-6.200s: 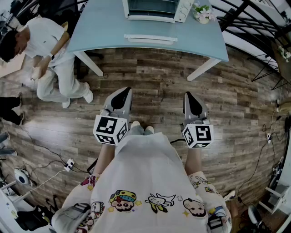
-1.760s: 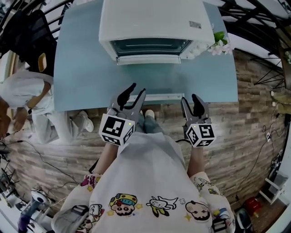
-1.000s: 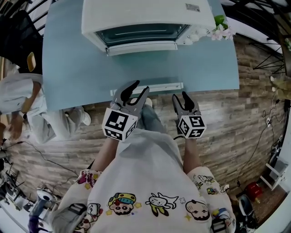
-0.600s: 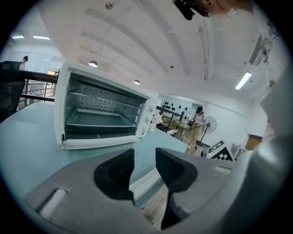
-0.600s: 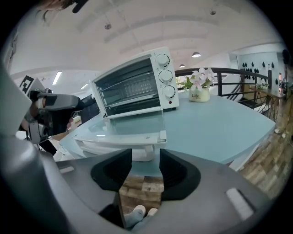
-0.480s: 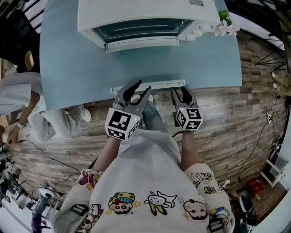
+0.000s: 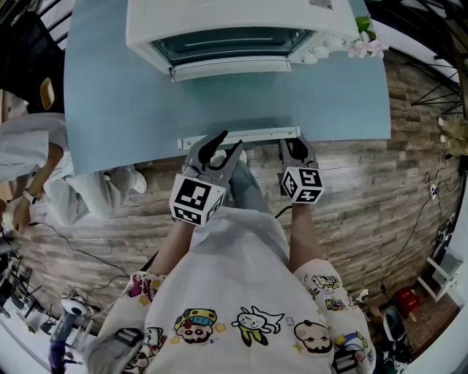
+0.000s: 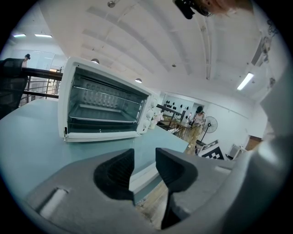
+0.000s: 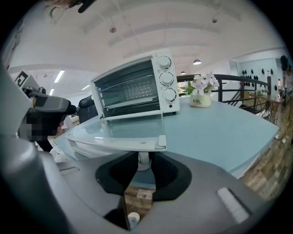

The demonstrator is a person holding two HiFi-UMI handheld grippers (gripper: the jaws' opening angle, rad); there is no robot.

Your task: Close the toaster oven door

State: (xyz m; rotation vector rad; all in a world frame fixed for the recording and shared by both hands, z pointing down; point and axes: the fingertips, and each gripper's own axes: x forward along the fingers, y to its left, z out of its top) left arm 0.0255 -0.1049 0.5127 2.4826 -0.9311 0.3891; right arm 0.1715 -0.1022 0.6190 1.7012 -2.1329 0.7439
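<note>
On your pale blue table point(image 7: 110, 109), over plank floor point(image 7: 380, 190): one white toaster oven point(image 7: 219, 18), door point(image 9: 114, 130) dropped flat toward you, door handle point(image 7: 252, 134) at the near edge. Flower pot point(image 7: 363, 45) beside it; a person in white point(image 7: 29, 157) far left. Your left gripper point(image 7: 227, 142): jaws apart, empty, just by the handle. Your right gripper point(image 7: 295, 146): jaws closing about the handle's post point(image 9: 143, 160), narrow gaps either side.

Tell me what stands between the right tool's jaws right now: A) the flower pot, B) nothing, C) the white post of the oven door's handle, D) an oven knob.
C: in the right gripper view the handle's white post stands between the jaws of the right tool, which are closing, just under the lowered door.
</note>
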